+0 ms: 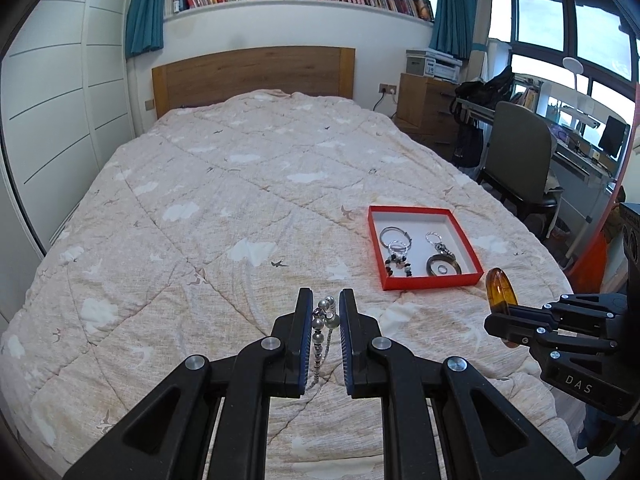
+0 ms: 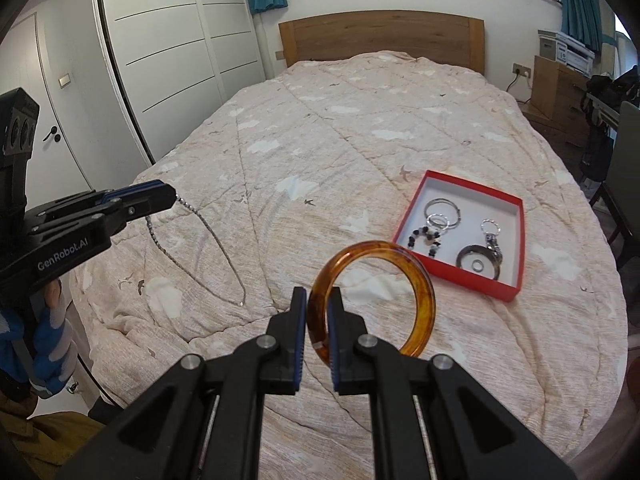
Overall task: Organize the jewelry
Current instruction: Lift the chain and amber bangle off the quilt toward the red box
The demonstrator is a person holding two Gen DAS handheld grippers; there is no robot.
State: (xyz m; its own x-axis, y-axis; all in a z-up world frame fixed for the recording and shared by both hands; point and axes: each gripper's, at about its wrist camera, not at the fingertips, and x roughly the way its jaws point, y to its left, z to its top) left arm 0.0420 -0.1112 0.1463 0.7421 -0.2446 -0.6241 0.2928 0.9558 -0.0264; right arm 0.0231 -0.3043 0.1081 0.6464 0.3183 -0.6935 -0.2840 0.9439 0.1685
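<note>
Here, furthest left, the left tongs (image 1: pixel 326 308) are clamped on the beaded end of a silver chain necklace (image 2: pixel 208 240). In the right wrist view the rest of the chain hangs from them in a long loop, and its lowest part seems to trail on the quilt of the bed (image 2: pixel 360 128).

In the middle, the right tongs (image 2: pixel 318 308) are closed on the rim of an amber bangle (image 2: pixel 420 276), gripping it near one edge so that most of the ring stands free to the right of the fingers.

To the right lies the red tray (image 2: pixel 516 236) on the quilt, near the bed's right edge, already holding several silver rings, a black-and-white beaded bracelet, a keyring and a dark hoop with a small ring inside it.

Both pieces appear to be on their way to that tray, and each has its own risk. The dangling chain could snag on the quilt's stitching or catch the tray's wall, dragging the light tray or tangling with the rings inside. The bangle is smooth and hard and held off-centre, so it may pivot or slip from the pads. Dropped from a height, it could bounce off the soft quilt, roll toward the bed's edge, or knock the tray's contents about.
</note>
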